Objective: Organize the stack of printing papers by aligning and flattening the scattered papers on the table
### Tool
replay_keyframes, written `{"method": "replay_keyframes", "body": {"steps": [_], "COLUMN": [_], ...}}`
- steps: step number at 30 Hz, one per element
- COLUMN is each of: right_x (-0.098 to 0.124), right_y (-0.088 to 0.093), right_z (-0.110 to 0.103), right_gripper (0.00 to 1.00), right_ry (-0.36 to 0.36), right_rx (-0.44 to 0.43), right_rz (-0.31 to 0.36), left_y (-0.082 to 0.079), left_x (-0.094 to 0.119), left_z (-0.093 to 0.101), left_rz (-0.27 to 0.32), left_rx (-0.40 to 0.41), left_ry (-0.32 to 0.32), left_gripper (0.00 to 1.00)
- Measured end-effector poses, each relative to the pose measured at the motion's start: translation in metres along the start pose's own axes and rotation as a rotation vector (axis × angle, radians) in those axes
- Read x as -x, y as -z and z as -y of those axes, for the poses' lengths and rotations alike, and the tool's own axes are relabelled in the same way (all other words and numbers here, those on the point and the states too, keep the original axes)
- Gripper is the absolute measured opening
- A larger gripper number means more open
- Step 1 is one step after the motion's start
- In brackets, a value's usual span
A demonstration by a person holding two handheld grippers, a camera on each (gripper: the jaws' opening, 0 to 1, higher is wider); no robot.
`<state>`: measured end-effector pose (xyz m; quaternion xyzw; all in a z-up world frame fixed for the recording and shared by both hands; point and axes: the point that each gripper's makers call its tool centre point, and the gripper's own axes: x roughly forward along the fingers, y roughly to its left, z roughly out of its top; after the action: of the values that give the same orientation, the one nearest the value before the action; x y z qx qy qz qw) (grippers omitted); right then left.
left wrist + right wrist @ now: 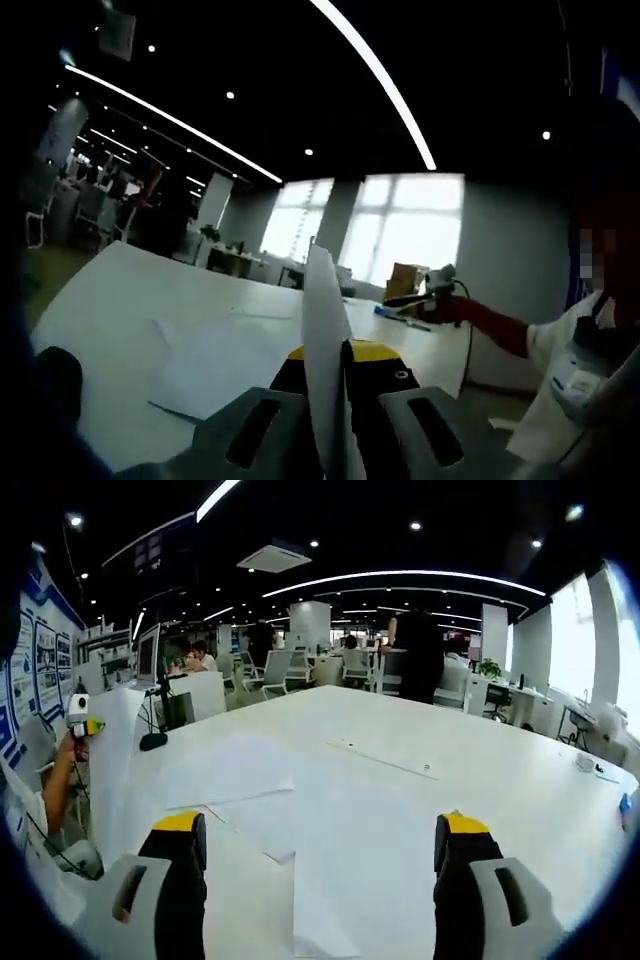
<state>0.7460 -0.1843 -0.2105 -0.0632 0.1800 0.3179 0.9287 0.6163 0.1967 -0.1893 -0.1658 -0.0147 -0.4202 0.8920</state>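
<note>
In the left gripper view the left claw (325, 385) is clamped on a single white sheet (322, 330), which stands edge-on between the two yellow-tipped jaws and rises above them. Beyond it, loose papers (215, 365) lie flat on the white surface (120, 300). At the right of that view a person's red-sleeved arm reaches out, the hand holding the right claw (430, 290) over the far edge of the surface; from here I cannot tell how its jaws stand.

In the right gripper view the right claw (320, 845) is wide apart — its jaws grip nothing. It hovers above scattered papers (300, 820) lying overlapped and askew on the surface (480, 750). At the left, a hand lifts the left claw (82, 723) with the sheet (110, 770) hanging from it.
</note>
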Motion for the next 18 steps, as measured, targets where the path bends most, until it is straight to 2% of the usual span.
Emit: {"method": "replay_keyframes", "body": {"steps": [5, 7, 10, 14, 18], "right_x": [-0.004, -0.004, -0.006, -0.008, -0.01], "right_y": [-0.004, -0.004, -0.003, -0.001, -0.007], "right_z": [-0.004, -0.004, -0.003, -0.003, -0.001], "right_gripper": [0.9, 0.9, 0.9, 0.9, 0.9], "right_ry": [-0.012, -0.01, 0.006, 0.021, 0.029], "right_rx": [0.006, 0.004, -0.001, -0.002, 0.0], "right_rz": [-0.006, -0.007, -0.011, -0.033, -0.044], "left_y": [0.004, 0.011, 0.019, 0.017, 0.013], "left_x": [-0.001, 0.0, 0.001, 0.005, 0.007], "left_z": [-0.003, -0.005, -0.002, -0.01, -0.016], "left_rz": [0.003, 0.0, 0.028, 0.075, 0.073], "left_rx": [-0.017, -0.019, -0.012, -0.007, -0.015], "left_ry": [-0.004, -0.007, 0.011, -0.013, -0.034], "left_gripper": [0.06, 0.06, 0.06, 0.06, 0.06]}}
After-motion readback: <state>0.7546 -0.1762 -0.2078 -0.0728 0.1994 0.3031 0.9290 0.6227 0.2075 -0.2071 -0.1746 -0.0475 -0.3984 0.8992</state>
